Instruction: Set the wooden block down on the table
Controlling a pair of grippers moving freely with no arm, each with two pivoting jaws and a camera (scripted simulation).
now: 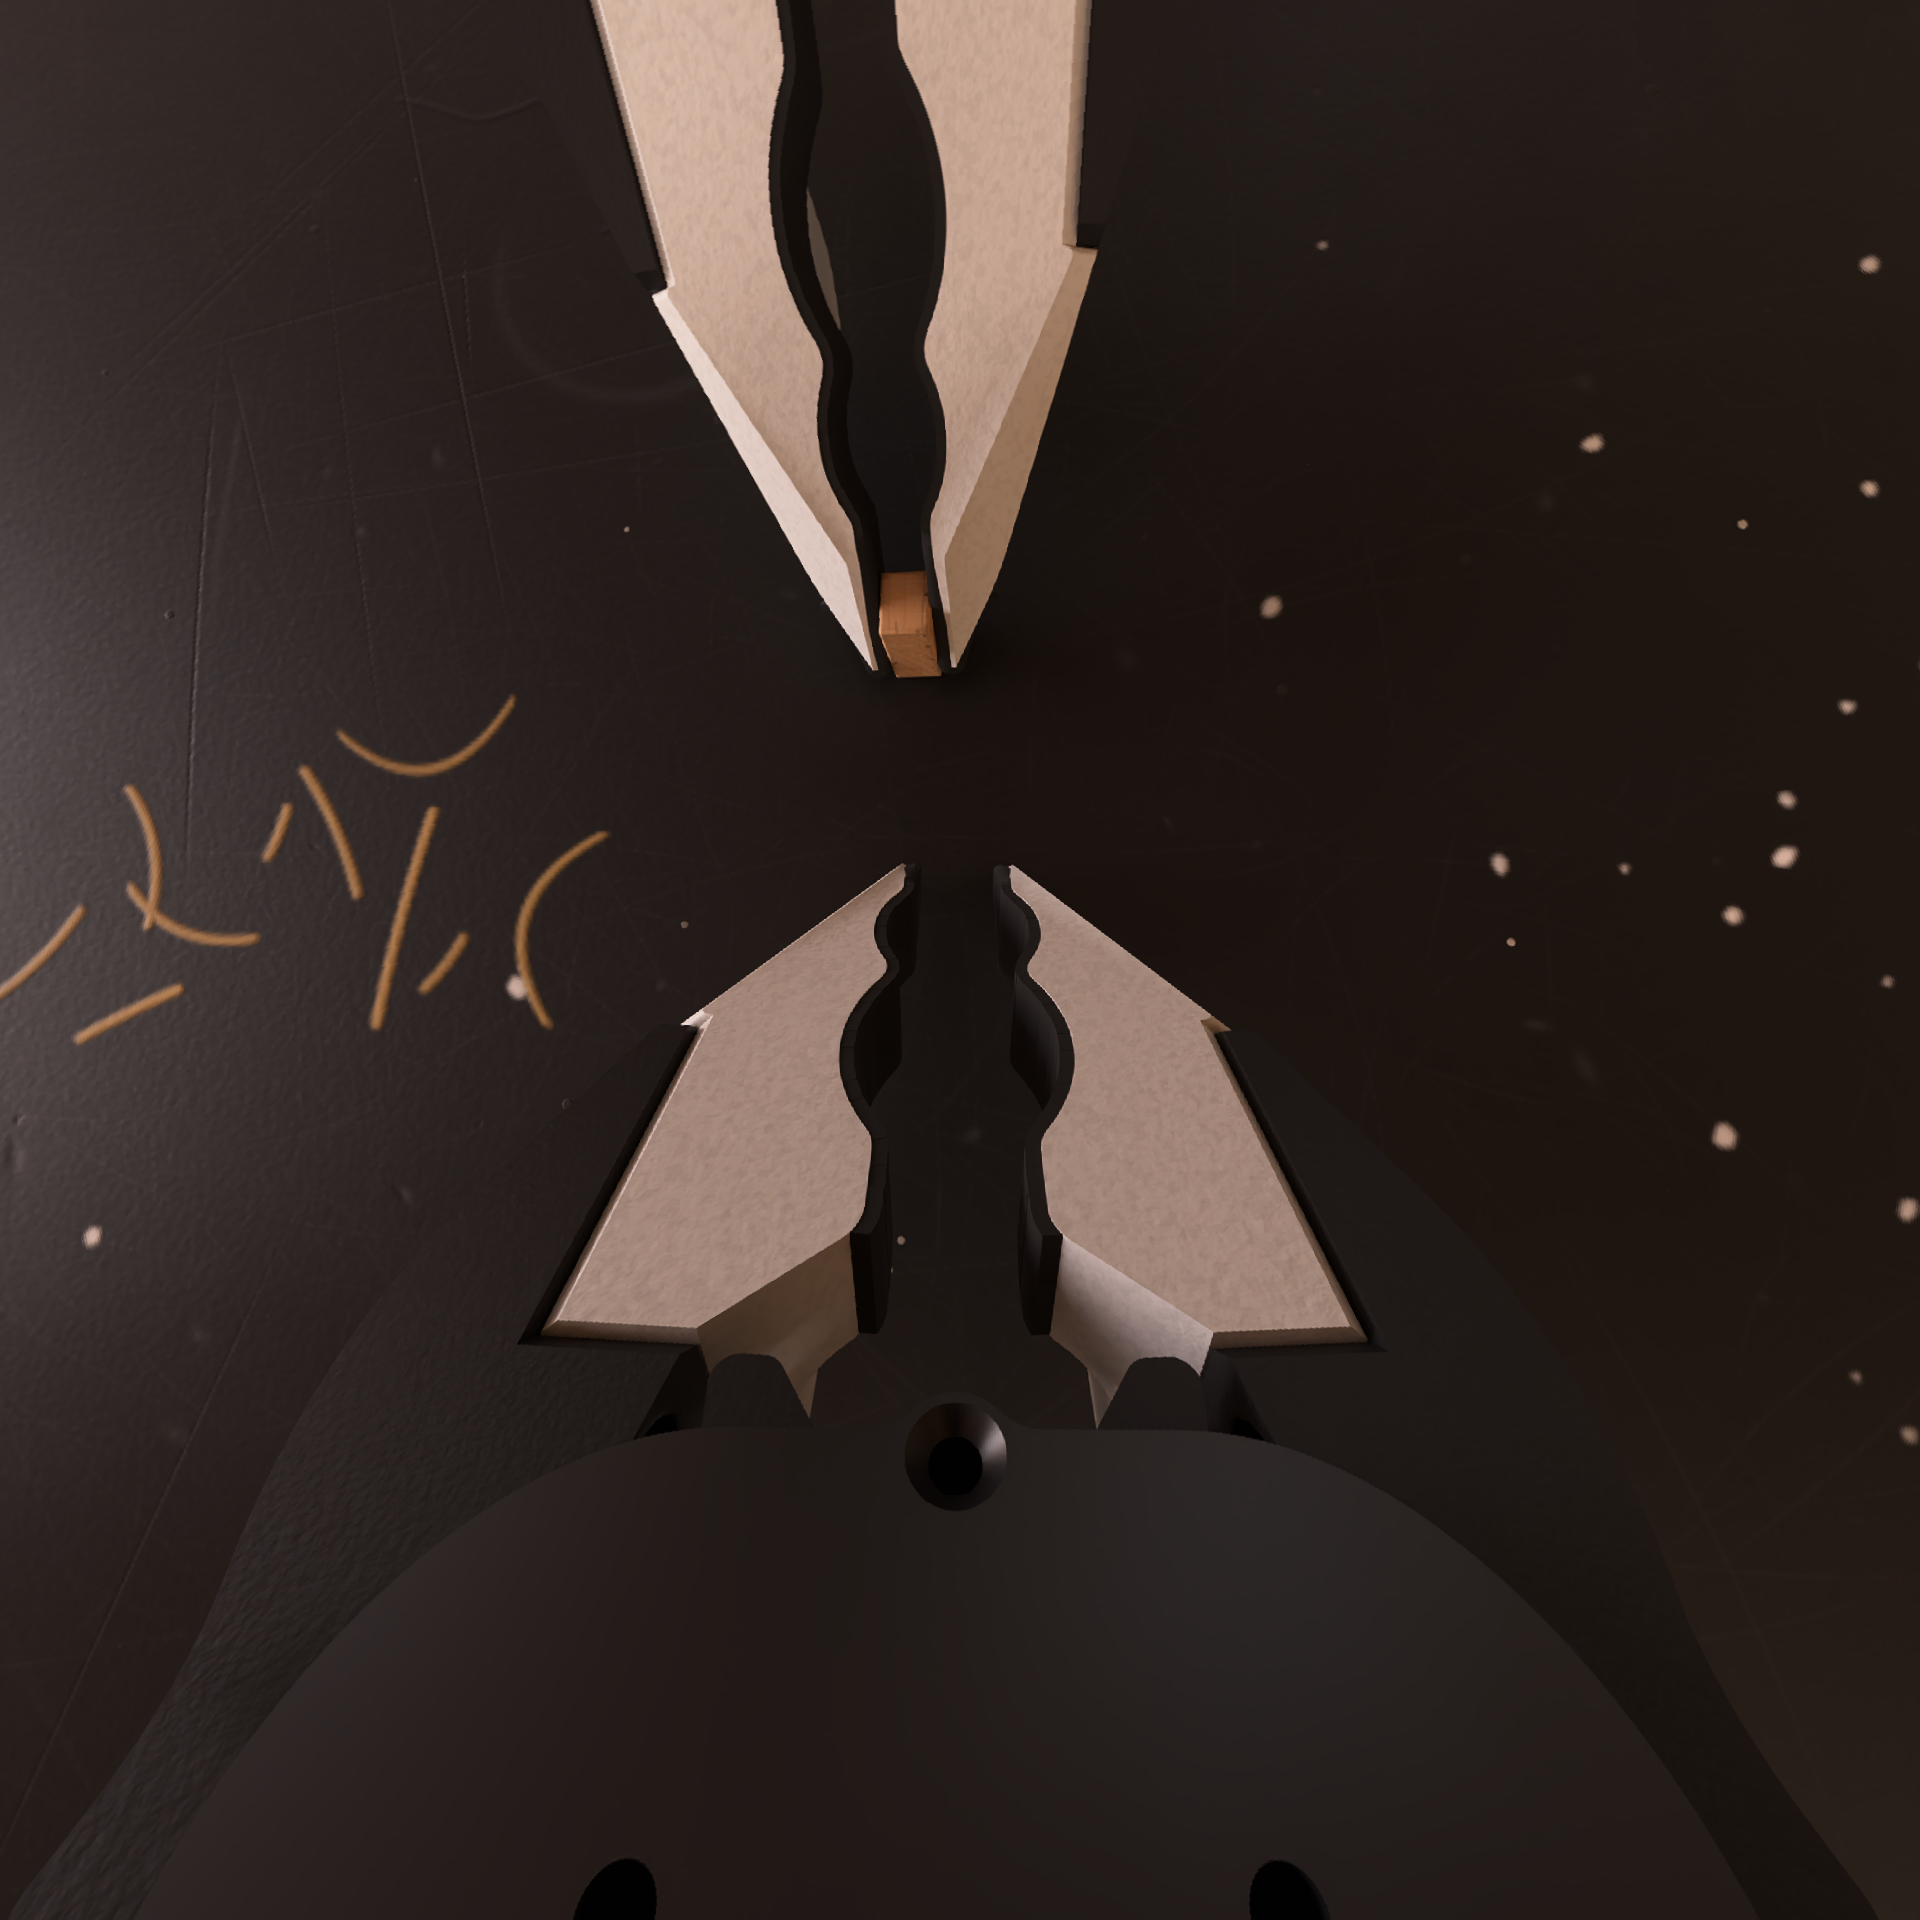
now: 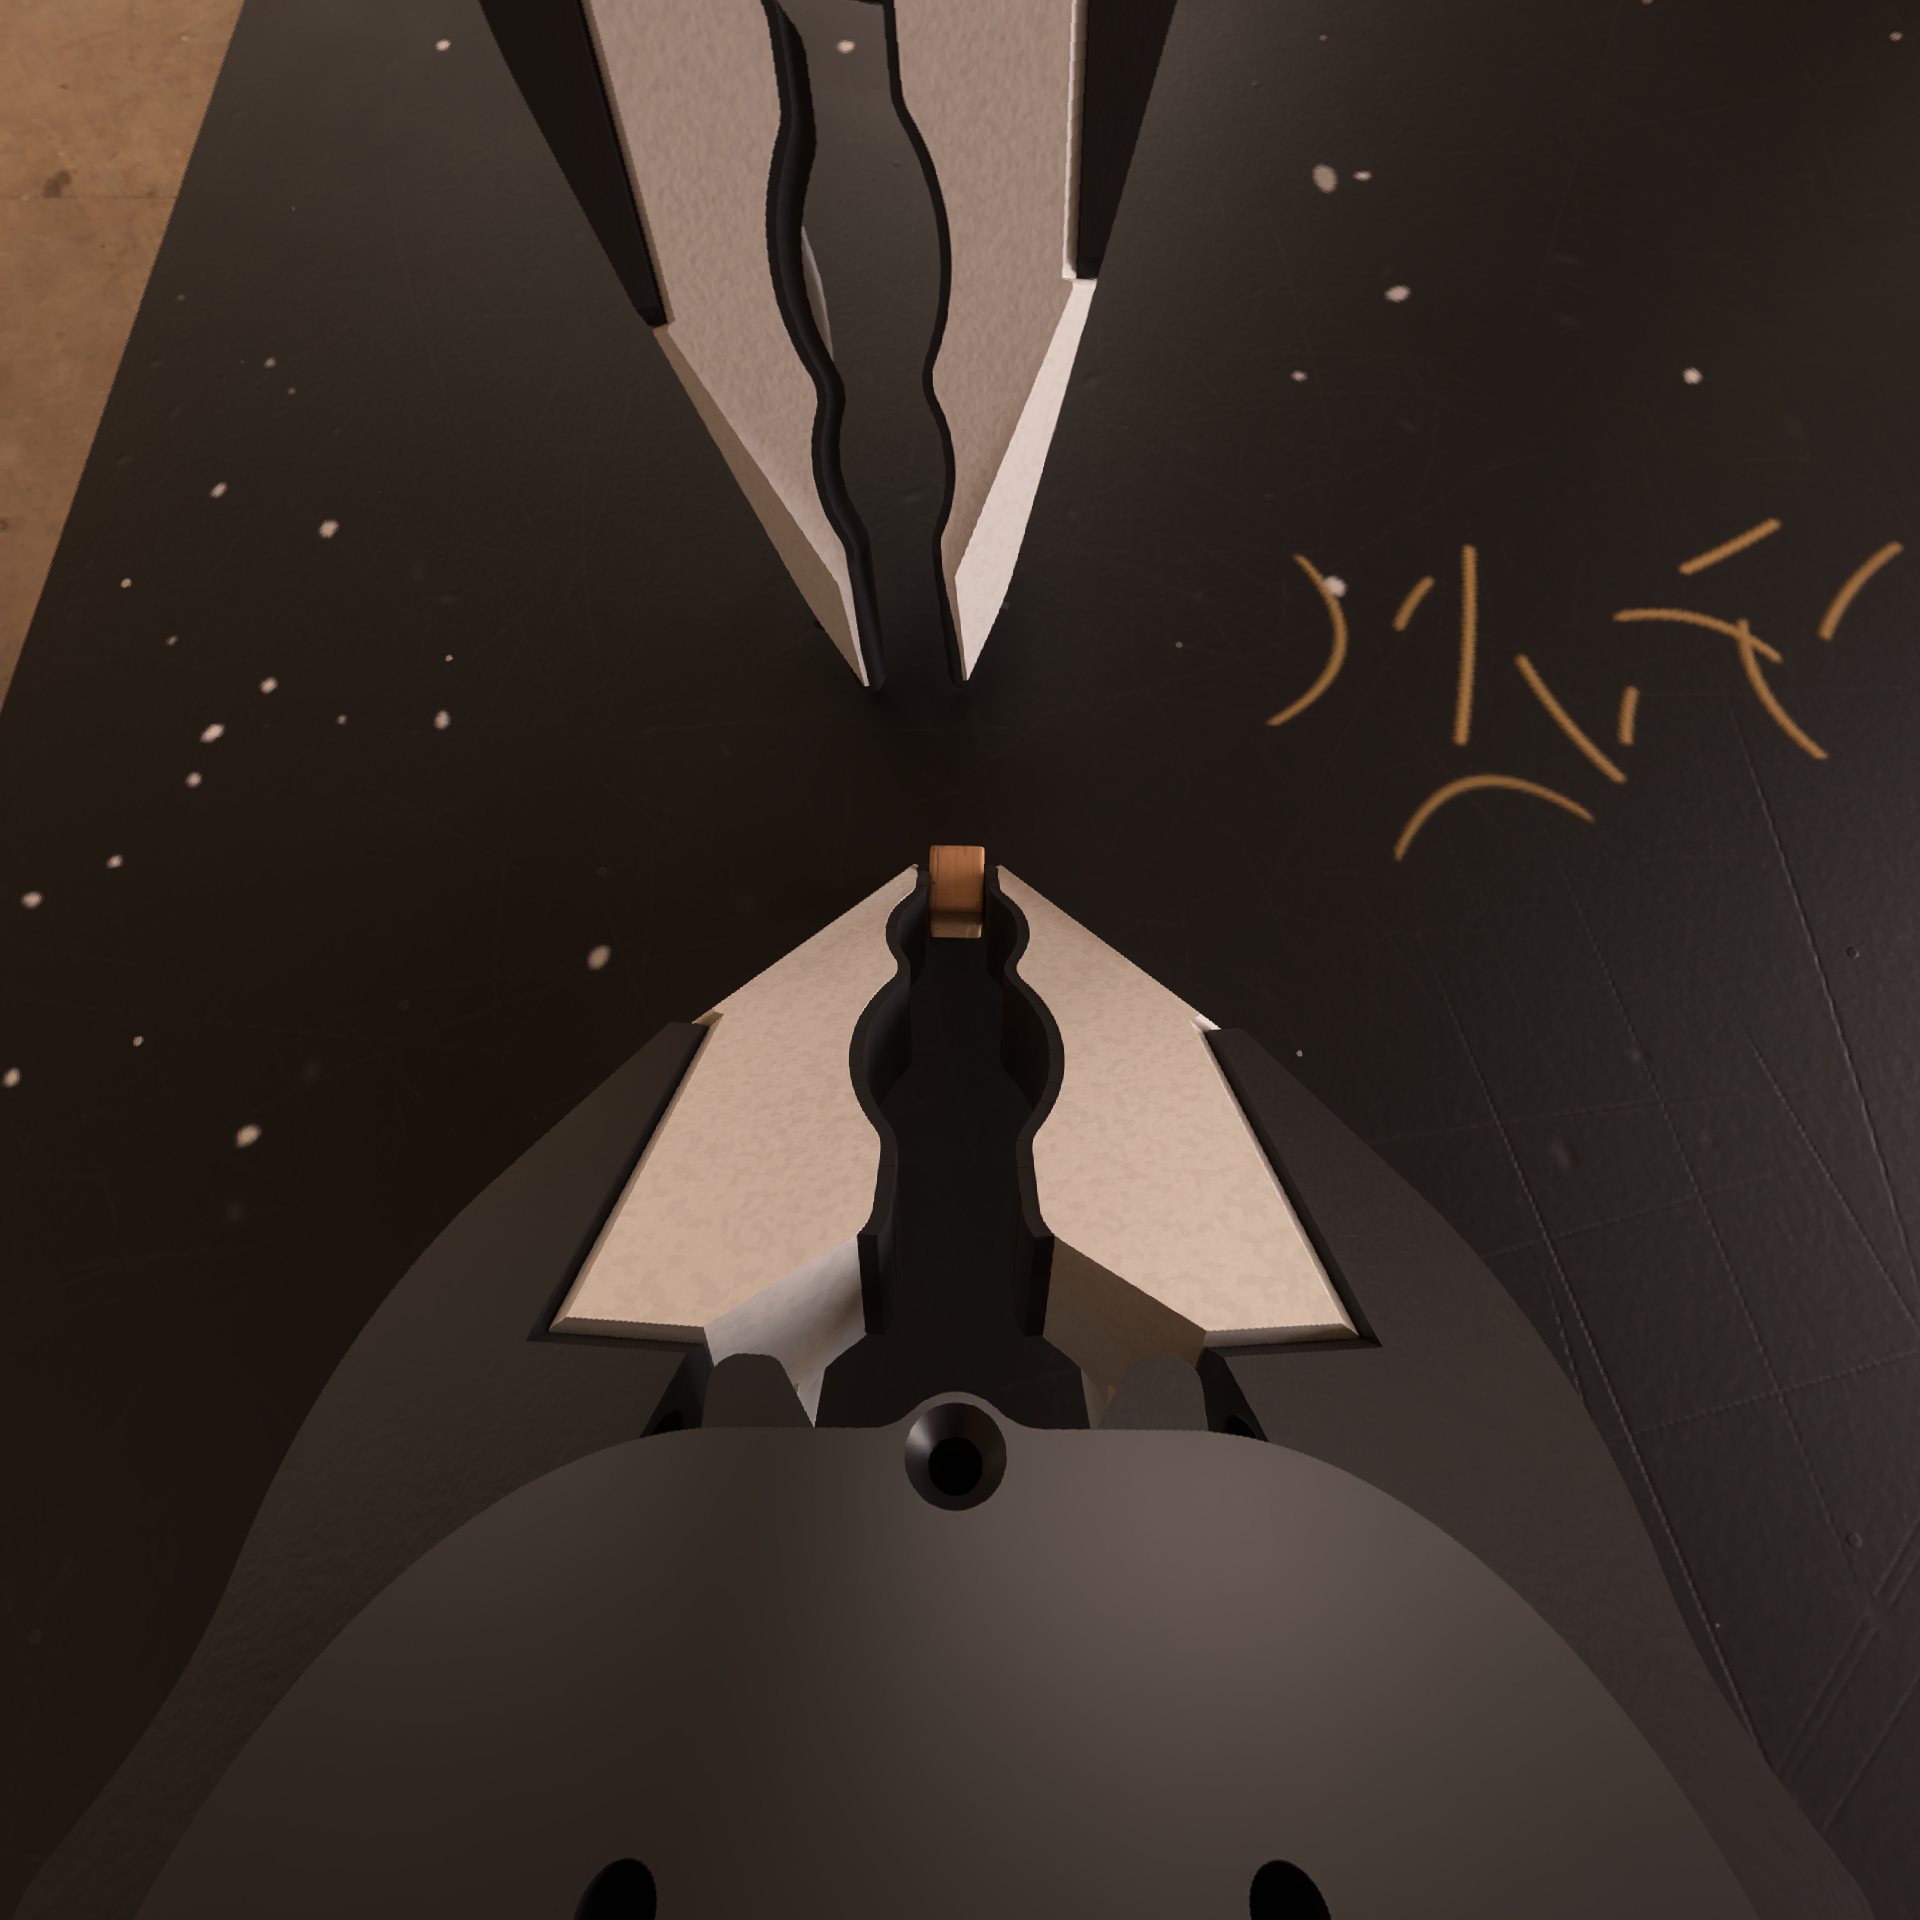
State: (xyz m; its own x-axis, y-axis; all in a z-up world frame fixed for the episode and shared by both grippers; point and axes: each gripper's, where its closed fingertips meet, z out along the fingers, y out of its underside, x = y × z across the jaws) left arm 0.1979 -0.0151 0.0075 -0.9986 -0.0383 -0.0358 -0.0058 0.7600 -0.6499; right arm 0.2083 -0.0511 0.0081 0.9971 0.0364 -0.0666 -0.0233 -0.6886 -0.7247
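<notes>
A small wooden block (image 2: 956,896) is pinched between the tips of my right gripper (image 2: 956,875), which is shut on it above the black table (image 2: 416,935). In the left wrist view the same block (image 1: 912,636) shows between the right gripper's tips (image 1: 912,665), straight ahead. My left gripper (image 1: 956,871) is empty, its jaws a narrow gap apart. It faces the right gripper tip to tip, and a short stretch of bare table shows between the two. It also appears at the top of the right wrist view (image 2: 914,681). I cannot tell the block's height above the table.
The table carries white specks (image 1: 1725,914) and thin orange curved marks (image 1: 416,894), which also show in the right wrist view (image 2: 1558,675). The table's edge and a tan floor (image 2: 94,260) are at the upper left of the right wrist view.
</notes>
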